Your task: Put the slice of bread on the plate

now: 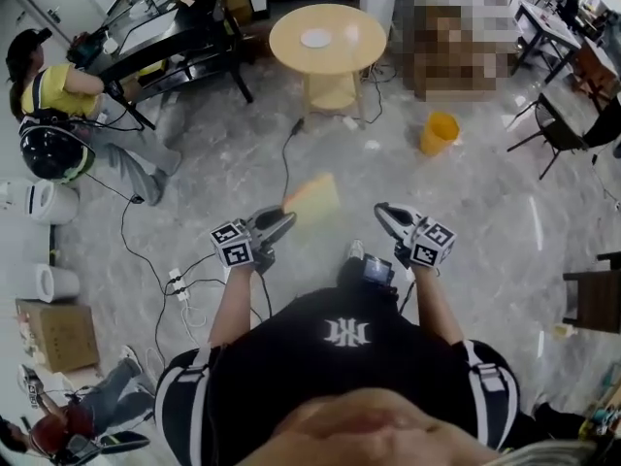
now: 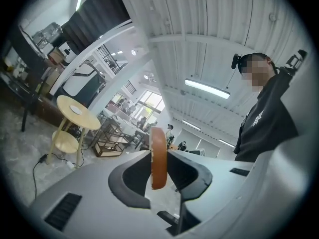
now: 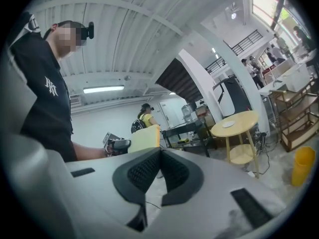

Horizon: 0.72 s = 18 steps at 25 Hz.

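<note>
My left gripper (image 1: 288,218) is shut on the slice of bread (image 1: 312,195), a pale slice with a brown crust that sticks out ahead of the jaws over the floor. In the left gripper view the bread (image 2: 158,158) shows edge-on, pinched between the two pads. The white plate (image 1: 316,38) lies on the round wooden table (image 1: 291,45) well ahead of both grippers. My right gripper (image 1: 381,210) is shut and holds nothing, level with the left one. From the right gripper view the bread (image 3: 145,138) appears at the left and the plate (image 3: 228,124) on the table (image 3: 244,119) at the right.
A yellow bucket (image 1: 438,132) stands on the floor to the right of the table. Cables (image 1: 285,158) and a power strip (image 1: 179,287) lie on the floor. A seated person (image 1: 68,115) and a black desk (image 1: 175,37) are at the left; chairs (image 1: 568,129) are at the right.
</note>
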### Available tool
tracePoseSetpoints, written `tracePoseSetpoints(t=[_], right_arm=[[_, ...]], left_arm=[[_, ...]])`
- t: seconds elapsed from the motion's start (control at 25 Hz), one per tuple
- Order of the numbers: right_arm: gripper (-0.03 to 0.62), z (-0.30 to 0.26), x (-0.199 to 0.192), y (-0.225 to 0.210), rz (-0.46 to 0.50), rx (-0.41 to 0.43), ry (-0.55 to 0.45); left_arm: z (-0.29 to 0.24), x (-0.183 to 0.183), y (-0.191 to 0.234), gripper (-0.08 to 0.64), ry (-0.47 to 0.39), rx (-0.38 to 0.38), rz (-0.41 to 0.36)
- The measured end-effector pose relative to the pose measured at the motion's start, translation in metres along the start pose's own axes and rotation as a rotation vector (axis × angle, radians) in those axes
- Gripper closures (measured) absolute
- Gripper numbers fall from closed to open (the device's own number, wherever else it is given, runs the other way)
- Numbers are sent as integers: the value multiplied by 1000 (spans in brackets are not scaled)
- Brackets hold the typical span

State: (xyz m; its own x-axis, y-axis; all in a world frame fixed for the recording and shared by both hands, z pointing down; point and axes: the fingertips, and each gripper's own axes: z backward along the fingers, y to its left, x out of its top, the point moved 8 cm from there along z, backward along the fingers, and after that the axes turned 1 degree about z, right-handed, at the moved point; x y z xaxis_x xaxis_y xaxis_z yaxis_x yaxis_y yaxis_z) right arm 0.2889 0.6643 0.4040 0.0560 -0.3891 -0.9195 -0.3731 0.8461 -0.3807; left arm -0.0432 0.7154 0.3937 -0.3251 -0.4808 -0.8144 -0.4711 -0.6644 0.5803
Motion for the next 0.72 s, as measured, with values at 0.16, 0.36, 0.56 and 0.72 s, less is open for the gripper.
tracePoseSetpoints(t=[0.16, 0.36, 0.56, 0.72], right_arm=[[595, -21, 46, -57, 49, 36, -8], [595, -23, 78, -131, 53, 41, -53], [595, -35, 92, -177, 37, 73, -55], [594, -54, 96, -198, 22, 107, -49]], left_arm=[[-40, 39, 32, 454, -1, 25, -21], [-93, 81, 62, 454, -63, 28, -41], [-135, 109, 80, 454, -108, 34, -33], [-150, 117, 100, 454, -81, 49, -24]])
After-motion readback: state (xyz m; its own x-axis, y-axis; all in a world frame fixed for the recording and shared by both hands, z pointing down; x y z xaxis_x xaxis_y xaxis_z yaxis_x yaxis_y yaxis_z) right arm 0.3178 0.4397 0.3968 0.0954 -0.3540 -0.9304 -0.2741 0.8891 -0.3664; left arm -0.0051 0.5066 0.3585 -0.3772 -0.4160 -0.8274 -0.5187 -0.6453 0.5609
